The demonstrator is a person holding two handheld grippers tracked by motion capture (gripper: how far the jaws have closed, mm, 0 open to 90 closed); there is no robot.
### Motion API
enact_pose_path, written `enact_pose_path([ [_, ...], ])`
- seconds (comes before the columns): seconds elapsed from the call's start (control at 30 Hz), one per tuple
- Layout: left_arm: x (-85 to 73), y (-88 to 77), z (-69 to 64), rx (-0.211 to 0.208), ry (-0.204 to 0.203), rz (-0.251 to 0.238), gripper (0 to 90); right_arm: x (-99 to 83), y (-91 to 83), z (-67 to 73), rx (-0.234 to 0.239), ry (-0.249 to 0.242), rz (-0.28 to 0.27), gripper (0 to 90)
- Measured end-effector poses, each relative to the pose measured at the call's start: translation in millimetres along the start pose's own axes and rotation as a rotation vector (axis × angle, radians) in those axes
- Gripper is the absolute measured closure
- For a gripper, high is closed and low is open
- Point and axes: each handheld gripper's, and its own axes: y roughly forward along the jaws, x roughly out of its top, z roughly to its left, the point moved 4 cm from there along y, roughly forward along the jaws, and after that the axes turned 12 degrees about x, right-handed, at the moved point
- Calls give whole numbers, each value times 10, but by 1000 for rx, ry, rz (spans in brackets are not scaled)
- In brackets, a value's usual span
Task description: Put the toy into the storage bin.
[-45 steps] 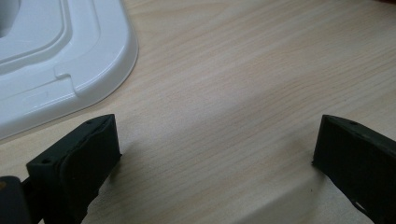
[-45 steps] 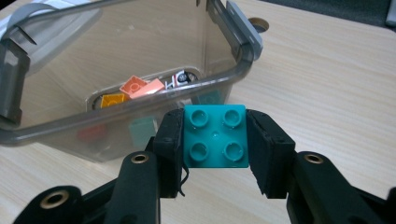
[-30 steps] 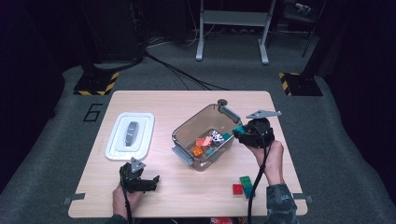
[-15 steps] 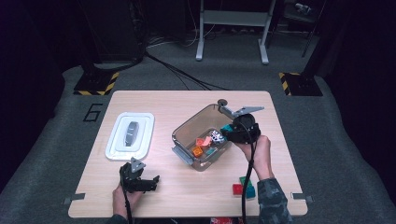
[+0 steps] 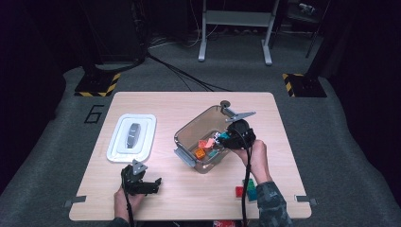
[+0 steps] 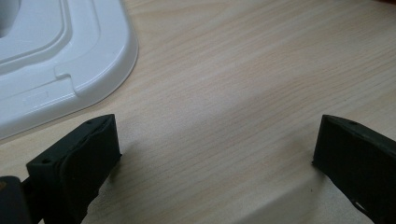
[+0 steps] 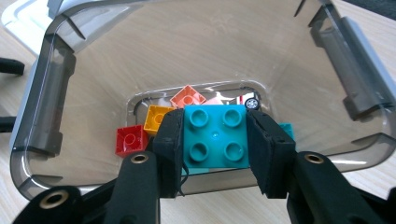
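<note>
Teal brick (image 7: 215,136) sits clamped by its sides in my right claw (image 7: 214,140), studs up, over the clear bin (image 7: 42,116) toward the counter's right edge, ready to drop beside the other bricks. My left claw (image 6: 215,154) rests wide near the front edge.

Dim room, grey carpet floor (image 5: 56,142), wooden table (image 5: 156,101), metal frame legs (image 5: 234,21), black-yellow hazard plates (image 5: 97,85)
</note>
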Motion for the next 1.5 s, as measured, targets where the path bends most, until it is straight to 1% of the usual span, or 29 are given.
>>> enact_pose_path([
  [0.07, 0, 0, -1, 1, 0, -1, 4, -5, 10, 8, 2, 0, 5, 586],
  [0.17, 0, 1, -3, 5, -2, -4, 4, -3, 20, 18, 3, -13, 17, 585],
  [0.23, 0, 1, -3, 5, -1, -4, 4, -5, 21, 22, 3, -13, 21, 585],
  [0.37, 1, 2, -3, 5, -1, -5, 4, -20, 24, 26, 8, -7, 46, 580],
  [0.57, 0, 1, -3, 6, -1, -4, 4, -50, 25, 12, 1, -8, 62, 572],
  [0.63, 0, 2, -3, 5, -1, -4, 4, -60, 18, 8, 9, -4, 59, 548],
  [0.7, 1, 1, -3, 4, -1, -4, 4, -60, 5, 9, 8, 0, 57, 491],
  [0.73, 3, 5, -11, 7, -15, -10, 4, -57, 0, 11, 9, 5, 56, 468],
  [0.77, 3, 6, -10, 6, -12, -10, 4, -56, -9, 16, 9, 7, 57, 445],
  [0.9, 3, 6, -10, 7, -13, -10, 4, -53, -63, 25, 3, 8, 28, 311],
  [1.07, 3, 4, -10, 4, -11, -9, 4, -67, -195, 31, -2, 18, -31, 217],
  [1.2, 3, 3, -10, 5, -10, -9, 4, -117, -322, 35, -13, 28, -59, 182],
  [1.23, 3, 3, -10, 5, -10, -9, 4, -117, -322, 35, -13, 28, -59, 182],
  [1.27, 3, 3, -10, 5, -11, -9, 4, -164, -385, 29, -24, 28, -72, 167],
  [1.33, 3, 3, -10, 6, -10, -9, 4, -229, -442, 11, -33, 32, -82, 163],
  [1.37, 3, 3, -9, 5, -10, -9, 4, -267, -468, 9, -36, 46, -86, 157],
  [1.4, 3, 3, -10, 5, -9, -9, 4, -303, -490, -4, -43, 42, -94, 156],
  [1.47, 3, 3, -10, 5, -10, -9, 4, -382, -531, -13, -51, 70, -101, 151],
  [1.5, 3, 3, -10, 5, -10, -9, 4, -424, -550, -26, -56, 70, -103, 148],
])
